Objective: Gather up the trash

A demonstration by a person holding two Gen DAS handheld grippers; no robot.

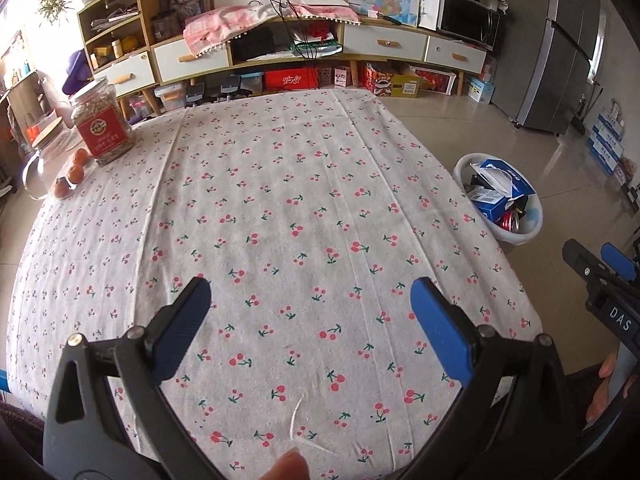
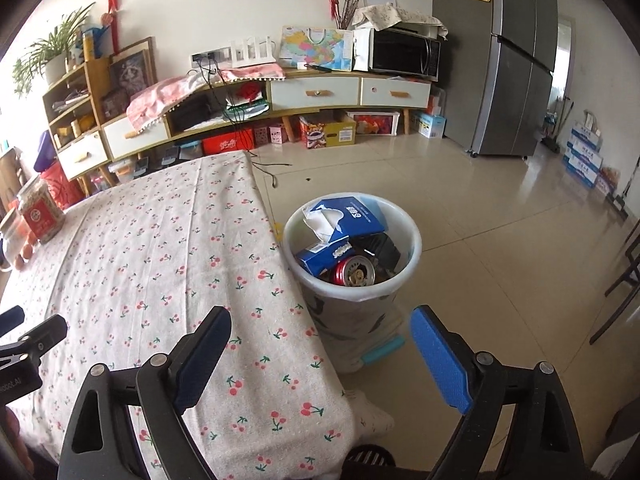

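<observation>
**Both grippers empty over a cleared cloth; trash sits in the bin**

Nearest the left wrist camera, the left gripper [image 1: 310, 312] hangs over the near edge of the tabletop [image 1: 280, 208] with its jaws spread wide and nothing between them; the right gripper [image 2: 320, 344] stands equally wide and empty, straddling the right edge of the tabletop, one blue finger over the cherry-print cloth and the other over the tiled floor [image 2: 500, 240].

No loose trash shows on the cloth; what has been collected lies in the white round plastic bin [image 2: 414, 248] on the floor just beside the right edge; inside it are a blue cardboard tissue box [image 2: 352, 214] with white paper spilling out, a smaller blue carton [image 2: 320, 258] and a red aluminium drink can [image 2: 354, 274] lying on its side.

These would handle as light, thin-walled things; the cartons crush readily and are best pinched across a flat face or a folded edge; the can is smooth and round, likely to slip, so a grip across its middle seems safest.

At the far left corner stand a clear jar with a red label [image 1: 102, 122] and small orange fruits [image 1: 74, 174], probably not trash.
</observation>
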